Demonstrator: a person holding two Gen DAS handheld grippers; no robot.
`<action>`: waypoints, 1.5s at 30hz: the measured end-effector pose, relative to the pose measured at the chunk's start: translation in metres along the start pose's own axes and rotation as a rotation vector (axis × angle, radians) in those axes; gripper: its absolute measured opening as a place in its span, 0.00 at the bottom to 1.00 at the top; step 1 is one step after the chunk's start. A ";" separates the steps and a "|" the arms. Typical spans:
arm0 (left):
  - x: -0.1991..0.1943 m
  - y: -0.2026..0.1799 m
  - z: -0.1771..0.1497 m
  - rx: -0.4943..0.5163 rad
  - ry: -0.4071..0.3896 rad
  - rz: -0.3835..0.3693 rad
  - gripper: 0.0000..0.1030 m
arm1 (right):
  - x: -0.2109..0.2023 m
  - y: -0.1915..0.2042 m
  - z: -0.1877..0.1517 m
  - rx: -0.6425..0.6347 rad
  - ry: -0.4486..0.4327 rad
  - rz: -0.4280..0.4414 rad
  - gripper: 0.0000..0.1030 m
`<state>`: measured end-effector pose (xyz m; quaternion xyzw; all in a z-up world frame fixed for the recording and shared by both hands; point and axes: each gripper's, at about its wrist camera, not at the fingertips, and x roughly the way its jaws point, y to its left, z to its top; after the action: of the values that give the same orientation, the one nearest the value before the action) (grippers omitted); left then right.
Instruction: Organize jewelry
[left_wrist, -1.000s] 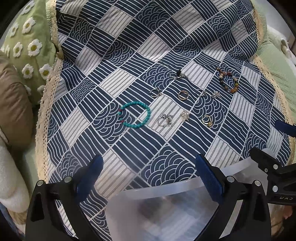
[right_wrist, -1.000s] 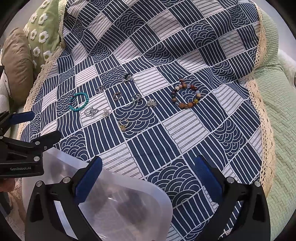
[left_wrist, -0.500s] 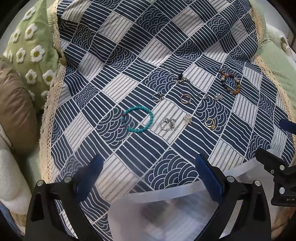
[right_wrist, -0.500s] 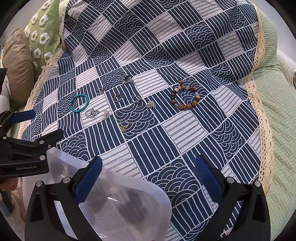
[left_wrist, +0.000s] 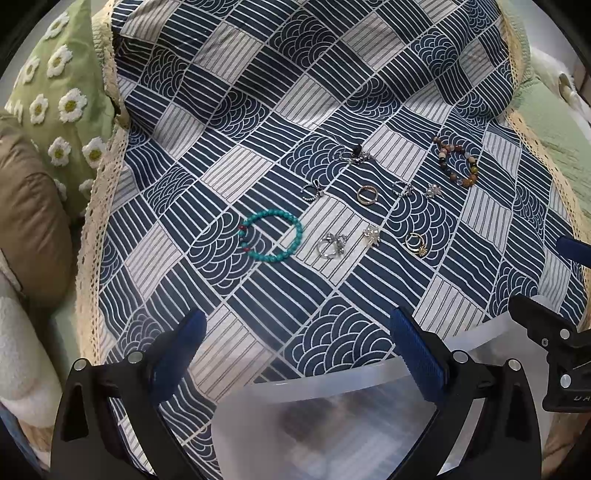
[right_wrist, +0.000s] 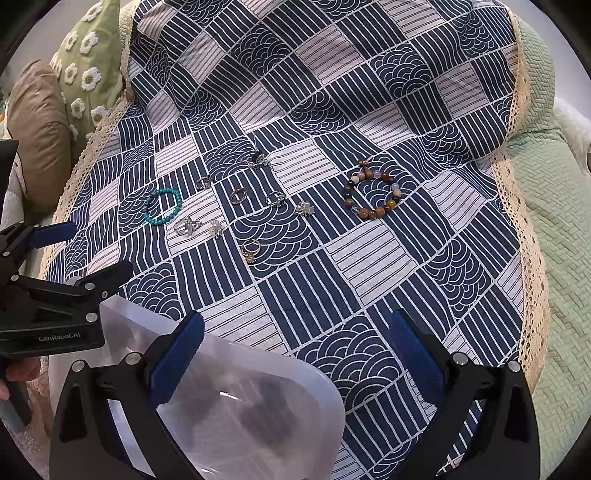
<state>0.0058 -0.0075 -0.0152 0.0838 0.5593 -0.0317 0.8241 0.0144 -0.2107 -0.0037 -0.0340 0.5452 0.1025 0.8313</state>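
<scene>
Jewelry lies on a navy and white patterned cloth (left_wrist: 258, 110). A turquoise bead bracelet (left_wrist: 272, 235) sits left of several rings, among them a silver ring (left_wrist: 330, 246) and a gold ring (left_wrist: 416, 243). A multicoloured bead bracelet (left_wrist: 456, 166) lies at the right; it also shows in the right wrist view (right_wrist: 373, 194). A frosted plastic box (left_wrist: 332, 424) sits at the near edge below both grippers, also in the right wrist view (right_wrist: 240, 398). My left gripper (left_wrist: 295, 343) is open and empty. My right gripper (right_wrist: 295, 343) is open and empty above the cloth.
A green daisy cushion (left_wrist: 55, 92) and a brown cushion (left_wrist: 33, 221) lie at the left. A pale green quilt (right_wrist: 554, 221) borders the cloth on the right. The cloth has a cream lace edge (right_wrist: 532, 240).
Both grippers have drawn back slightly, so the jewelry sits a little farther up and smaller in view. Nothing was picked up.
</scene>
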 end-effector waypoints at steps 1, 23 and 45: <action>0.000 0.000 0.000 0.000 0.000 -0.001 0.92 | 0.000 0.000 0.000 -0.001 0.001 0.001 0.96; 0.032 0.031 0.044 -0.025 0.099 0.008 0.92 | 0.030 -0.048 0.042 0.159 0.032 -0.010 0.96; 0.128 0.065 0.084 -0.073 0.279 -0.066 0.62 | 0.140 -0.113 0.096 0.176 0.130 -0.096 0.61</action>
<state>0.1405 0.0469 -0.0971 0.0389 0.6715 -0.0265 0.7395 0.1782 -0.2866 -0.0989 0.0067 0.6026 0.0120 0.7979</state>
